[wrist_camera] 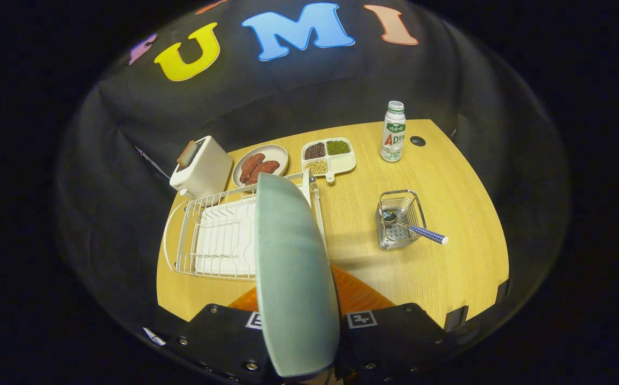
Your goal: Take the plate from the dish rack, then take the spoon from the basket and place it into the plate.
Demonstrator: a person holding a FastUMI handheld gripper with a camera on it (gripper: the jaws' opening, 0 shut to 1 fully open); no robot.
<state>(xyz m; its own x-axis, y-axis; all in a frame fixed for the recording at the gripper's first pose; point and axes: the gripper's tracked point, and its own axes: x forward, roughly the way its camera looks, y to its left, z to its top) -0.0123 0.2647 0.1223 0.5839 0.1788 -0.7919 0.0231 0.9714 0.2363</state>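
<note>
Fingers point(341, 313) closed on the plate point(293, 278), one on each face, gripping it edge-on so the pale grey-green disc stands upright between them and reaches forward above the table point(448, 267). Gripper point(298, 342) itself low in the view, plate rim dropping down between its two halves. Lifted clear of the dish rack point(213, 235): white wire rack with a white tray underneath, lying on the table just behind and to the left of the plate, partly hidden by it. Cannot tell whether the plate's far edge touches the rack's wires.

Further right, well apart from the rack, a small metal basket point(400, 219) standing on the wood. Spoon point(413, 229) inside it, bowl down in the basket, blue-and-white checked handle poking out over the rim toward the right.

Beyond the rack, a white toaster point(202, 167) with a slice in its slot. Beside that, a round dish point(260, 166) carrying reddish-brown pieces of food. Next along, a white divided tray point(328, 156) holding dark, green and pale beans in separate compartments. Near the table's far right edge, a small white bottle point(393, 132) standing upright, green cap on.
</note>
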